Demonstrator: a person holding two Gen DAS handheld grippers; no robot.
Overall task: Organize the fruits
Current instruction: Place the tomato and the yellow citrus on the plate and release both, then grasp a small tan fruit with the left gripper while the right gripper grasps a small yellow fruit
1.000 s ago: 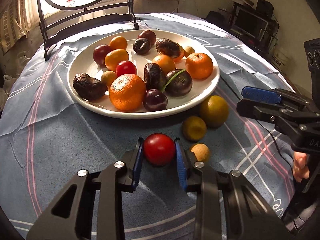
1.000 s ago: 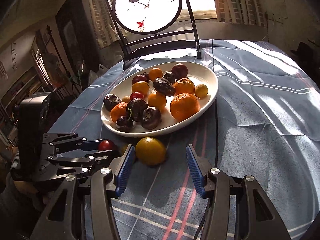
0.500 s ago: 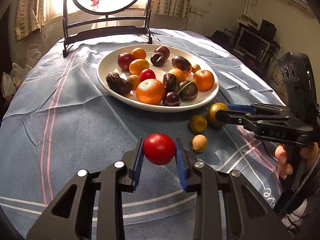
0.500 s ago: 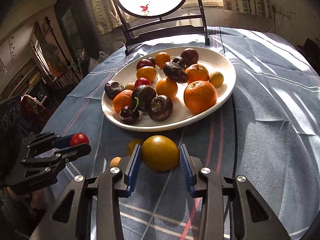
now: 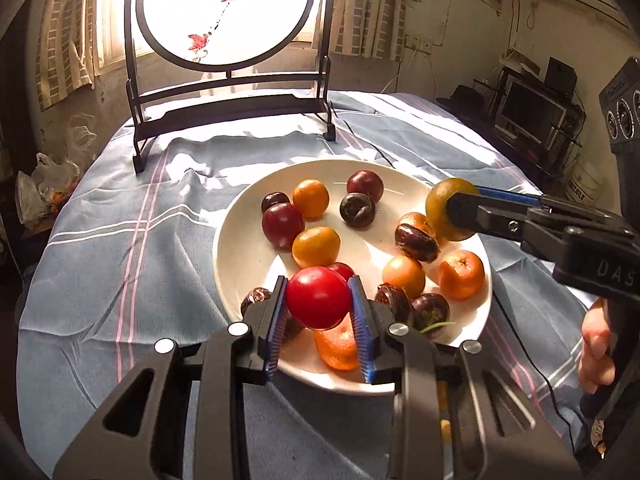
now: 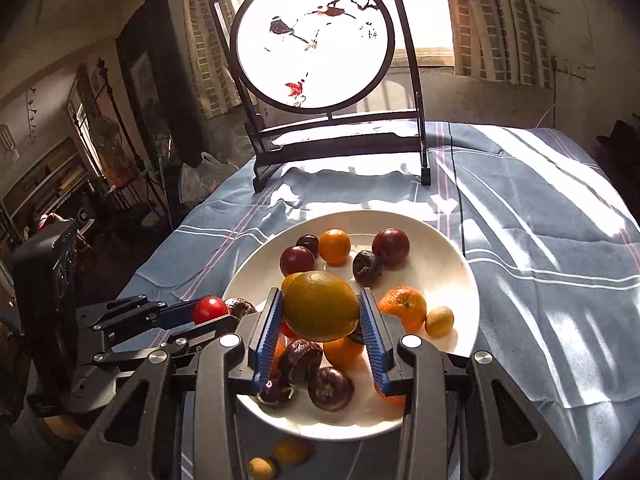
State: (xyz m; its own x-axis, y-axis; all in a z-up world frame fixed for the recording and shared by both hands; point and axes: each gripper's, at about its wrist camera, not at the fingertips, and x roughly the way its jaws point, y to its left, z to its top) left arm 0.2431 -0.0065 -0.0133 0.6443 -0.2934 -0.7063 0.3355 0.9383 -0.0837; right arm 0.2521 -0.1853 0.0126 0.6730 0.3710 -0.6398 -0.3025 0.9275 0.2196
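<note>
A white plate on the blue cloth holds several oranges, plums and dark fruits. My left gripper is shut on a red tomato and holds it above the plate's near left edge. My right gripper is shut on a yellow-green citrus and holds it above the plate; it shows in the left wrist view over the plate's right side. The tomato shows in the right wrist view at the left.
A black stand with a round painted screen stands at the table's far edge. Two small yellow fruits lie on the cloth in front of the plate. A black cable runs past the plate's right.
Both grippers have lifted their fruits off the cloth and moved forward over the plate. The right gripper has closed on the citrus.
</note>
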